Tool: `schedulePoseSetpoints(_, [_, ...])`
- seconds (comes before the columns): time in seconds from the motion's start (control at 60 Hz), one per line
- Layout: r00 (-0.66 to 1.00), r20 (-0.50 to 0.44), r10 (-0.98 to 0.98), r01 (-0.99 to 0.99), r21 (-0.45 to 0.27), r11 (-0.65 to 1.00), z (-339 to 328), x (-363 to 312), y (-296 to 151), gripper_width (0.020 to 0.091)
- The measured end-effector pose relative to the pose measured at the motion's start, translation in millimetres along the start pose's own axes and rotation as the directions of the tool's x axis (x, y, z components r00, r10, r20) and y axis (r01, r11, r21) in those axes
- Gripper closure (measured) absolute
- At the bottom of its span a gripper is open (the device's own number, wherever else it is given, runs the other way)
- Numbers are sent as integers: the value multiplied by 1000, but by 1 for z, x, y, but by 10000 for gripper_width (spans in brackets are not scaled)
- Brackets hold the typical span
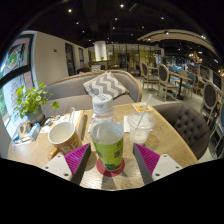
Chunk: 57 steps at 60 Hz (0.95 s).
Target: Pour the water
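A clear plastic bottle (pixel 107 135) with a green label and a white cap stands upright on a red coaster (pixel 108 172) on the wooden table (pixel 170 145). My gripper (pixel 112 160) is open. The bottle is between the two magenta pads (pixel 78 158), with a gap on each side. A clear glass (pixel 140 125) stands on the table just beyond the bottle, to its right.
A white cup (pixel 62 133) sits on the table left of the bottle, with a potted green plant (pixel 30 100) further left by the window. Behind the table is a grey sofa with a chevron cushion (pixel 105 85). Chairs and tables (pixel 185 80) fill the room beyond.
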State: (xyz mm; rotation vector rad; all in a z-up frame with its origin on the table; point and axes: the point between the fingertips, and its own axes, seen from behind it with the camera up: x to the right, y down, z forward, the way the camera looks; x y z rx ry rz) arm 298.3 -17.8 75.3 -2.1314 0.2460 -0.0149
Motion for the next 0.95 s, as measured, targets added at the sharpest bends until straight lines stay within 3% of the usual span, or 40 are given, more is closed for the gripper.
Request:
schedulePoseSetpoints(0.283, [999, -45, -8, 3, -105, 994, -137, -23, 1, 252])
schedulePoseSetpoints(0.533, [996, -70, -50, 41, -118, 992, -259, -57, 7, 251])
schedulePoseSetpoints(0.95, [994, -65, -83, 76, -114, 991, -314, -75, 26, 257])
